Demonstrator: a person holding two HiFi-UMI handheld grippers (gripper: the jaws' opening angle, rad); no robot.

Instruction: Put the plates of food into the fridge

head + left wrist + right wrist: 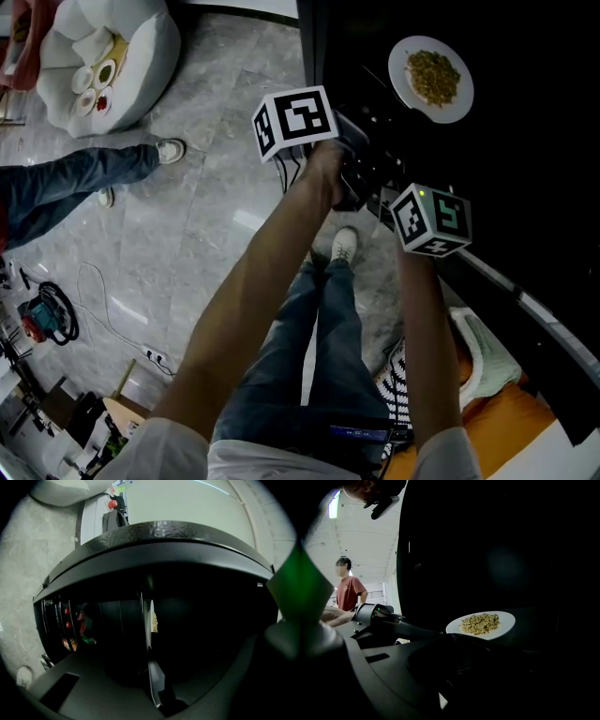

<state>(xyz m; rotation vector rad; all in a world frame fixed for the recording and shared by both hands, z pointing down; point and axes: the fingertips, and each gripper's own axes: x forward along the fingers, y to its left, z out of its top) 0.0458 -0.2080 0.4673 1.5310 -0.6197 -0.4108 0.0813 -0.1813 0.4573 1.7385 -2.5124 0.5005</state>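
Observation:
A white plate (431,80) of yellowish fried rice lies inside the dark fridge (525,169), at the top right of the head view. My left gripper (386,112) reaches in from the left and its fingers meet the plate's near rim. In the left gripper view the plate (149,620) shows edge-on, straight between the jaws of the left gripper (152,667). In the right gripper view the plate (499,625) rests level on a dark shelf, with the left gripper's finger (412,630) at its rim. My right gripper (422,178) hovers just in front; its jaws are lost in the dark.
The open fridge door's shelves hold bottles and cans (70,625). A person in jeans (66,183) stands on the marble floor beside a white beanbag (141,56). A power tool and cable (47,314) lie lower left. Another person in red (347,590) stands behind.

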